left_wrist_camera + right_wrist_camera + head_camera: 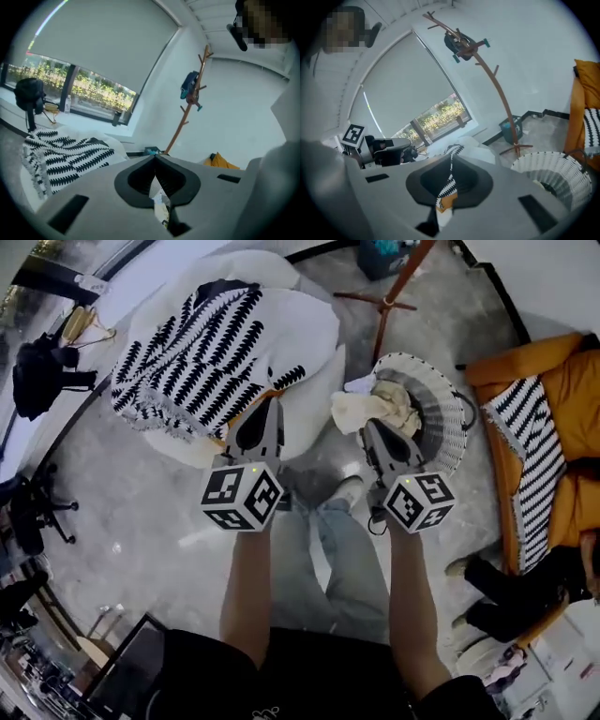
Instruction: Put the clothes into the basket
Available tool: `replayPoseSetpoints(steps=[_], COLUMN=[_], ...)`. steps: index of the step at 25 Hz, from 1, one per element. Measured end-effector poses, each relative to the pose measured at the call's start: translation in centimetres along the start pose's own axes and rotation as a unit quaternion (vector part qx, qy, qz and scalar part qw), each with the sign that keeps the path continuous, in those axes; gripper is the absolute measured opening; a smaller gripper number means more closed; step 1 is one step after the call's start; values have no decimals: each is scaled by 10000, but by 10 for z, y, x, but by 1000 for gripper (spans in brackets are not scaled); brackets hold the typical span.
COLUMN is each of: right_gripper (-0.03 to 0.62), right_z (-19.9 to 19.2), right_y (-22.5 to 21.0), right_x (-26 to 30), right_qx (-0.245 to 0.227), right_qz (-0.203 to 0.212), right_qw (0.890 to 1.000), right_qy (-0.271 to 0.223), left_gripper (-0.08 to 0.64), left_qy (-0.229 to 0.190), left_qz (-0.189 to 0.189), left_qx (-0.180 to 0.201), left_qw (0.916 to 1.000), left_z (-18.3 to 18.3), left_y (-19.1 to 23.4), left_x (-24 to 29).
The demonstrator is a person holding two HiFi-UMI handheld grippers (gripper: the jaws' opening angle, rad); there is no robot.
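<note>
left gripper is pinching pale cloth, right gripper is pinching zigzag cloth, basket sitting at right

Coat stand: wooden, upright by white wall, teal item hung near top.
Armchair: orange, at right edge.
Blind: white, drawn low over window.
Bin: blue, beside stand's foot.
</note>
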State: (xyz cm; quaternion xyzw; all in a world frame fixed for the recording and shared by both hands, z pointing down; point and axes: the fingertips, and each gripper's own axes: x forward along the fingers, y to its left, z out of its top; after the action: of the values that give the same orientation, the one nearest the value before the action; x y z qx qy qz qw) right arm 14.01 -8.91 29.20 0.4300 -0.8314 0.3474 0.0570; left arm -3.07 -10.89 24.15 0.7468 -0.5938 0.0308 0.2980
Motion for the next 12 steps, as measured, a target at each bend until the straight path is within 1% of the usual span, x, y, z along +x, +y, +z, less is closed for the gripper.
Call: replayPoseSetpoints(steps=[3, 5, 7, 9, 12], right_gripper=[17, 15, 15, 14, 14], right_z=[38, 61, 82, 99, 128], right_y=[49, 88, 129, 168, 214], right_x=[15, 24, 33, 44, 55], right_qx=[-255, -468, -714, -910, -1098], right_qz=[392, 556, 716, 956, 1267], right_qw=[9988, 9971, 9943, 9904, 9844], right_qy=[-136, -242, -338, -408, -537], left_gripper=[9, 9, 9, 8, 9], left_qy=[-456, -715, -948, -1099, -1250], left_qz=[381, 615, 873, 1193, 1601], left_qx=[-311, -589, -761, -767, -630], left_qw=[9977, 9938, 9887, 9838, 9771], left_z=[46, 72, 94, 109, 131], left_y=[25, 42, 59, 76, 91], left_x=[-43, -77, -113, -144, -177])
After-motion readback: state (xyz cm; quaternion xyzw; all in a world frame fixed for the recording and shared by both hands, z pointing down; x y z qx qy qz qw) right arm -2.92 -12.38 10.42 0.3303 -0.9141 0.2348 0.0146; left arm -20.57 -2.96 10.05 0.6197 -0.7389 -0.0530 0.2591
